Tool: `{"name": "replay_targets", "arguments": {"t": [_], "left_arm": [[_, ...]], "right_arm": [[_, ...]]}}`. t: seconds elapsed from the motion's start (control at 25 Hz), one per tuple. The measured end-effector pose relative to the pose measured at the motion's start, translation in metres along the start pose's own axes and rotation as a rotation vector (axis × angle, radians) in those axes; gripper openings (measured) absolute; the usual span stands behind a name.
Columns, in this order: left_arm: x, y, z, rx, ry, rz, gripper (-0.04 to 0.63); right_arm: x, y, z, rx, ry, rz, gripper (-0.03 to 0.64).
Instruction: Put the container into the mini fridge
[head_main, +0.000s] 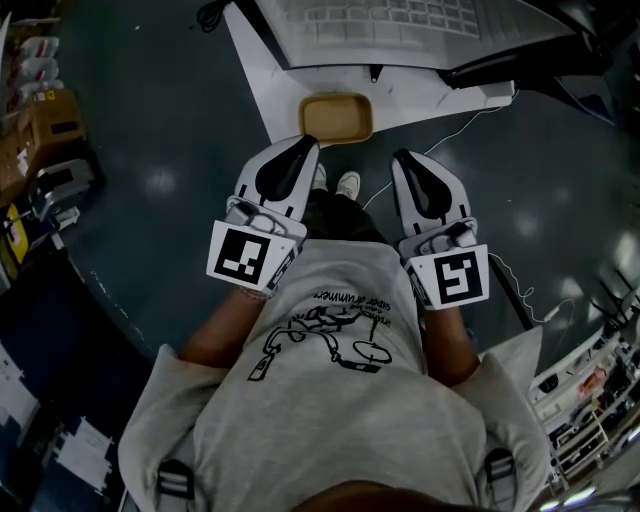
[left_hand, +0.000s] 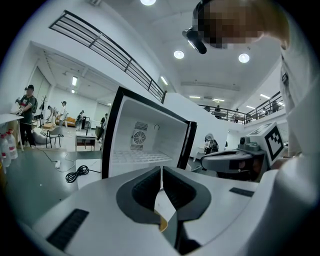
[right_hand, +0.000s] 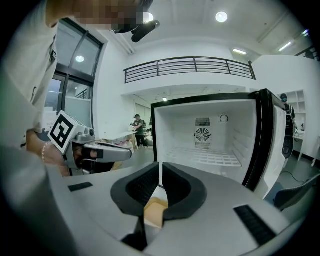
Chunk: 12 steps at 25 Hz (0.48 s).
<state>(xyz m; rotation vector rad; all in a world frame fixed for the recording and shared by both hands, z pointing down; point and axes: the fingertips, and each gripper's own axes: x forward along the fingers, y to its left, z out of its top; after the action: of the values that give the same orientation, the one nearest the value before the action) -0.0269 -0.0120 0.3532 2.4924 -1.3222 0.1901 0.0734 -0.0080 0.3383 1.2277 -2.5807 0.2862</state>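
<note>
Two handheld grippers are seen from above, over a dark grey, glossy floor (head_main: 150, 150) dotted with reflected ceiling lights. At the top of the head view a flat white board (head_main: 430, 92) is laid on the floor, with the open mini fridge (head_main: 400, 25) set on it at the upper edge. The container (head_main: 336, 117) is placed on the board just in front of the fridge, at upper centre. It is a shallow tan tray, rectangular with rounded corners and a raised rim, with a matte surface. The left gripper (head_main: 305, 142) and the right gripper (head_main: 402, 157) are held just below it in the frame, apart from it, tips toward the fridge. In both gripper views the dark ribbed pads are pressed together with nothing between them, and only a sliver of tan is seen below each pair. The fridge interior is smooth white, with a wire shelf (right_hand: 215, 157) and a round fan grille (right_hand: 202, 134) on the back wall, framed in black. A large white hall with round ceiling lamps, a railed mezzanine, distant people and a coiled black cable (left_hand: 77, 174) is shown behind.
</note>
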Motion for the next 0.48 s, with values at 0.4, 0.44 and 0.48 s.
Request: {"name": "replay_targets", "arguments": {"t": [0.4,0.44,0.48], "left_arm": [[0.007,0.005,-0.031,-0.020,0.041,-0.013,0.034],[0.007,0.007,-0.034,-0.022,0.045,-0.012,0.039],[0.007,0.009,-0.037,-0.022,0.050,-0.010,0.046]], "right_arm": [[0.015,0.002,-0.023,-0.003,0.034,0.014,0.032],[0.017,0.002,-0.025,-0.001,0.037,0.016,0.032],[0.019,0.002,-0.027,0.000,0.039,0.017,0.032]]}}
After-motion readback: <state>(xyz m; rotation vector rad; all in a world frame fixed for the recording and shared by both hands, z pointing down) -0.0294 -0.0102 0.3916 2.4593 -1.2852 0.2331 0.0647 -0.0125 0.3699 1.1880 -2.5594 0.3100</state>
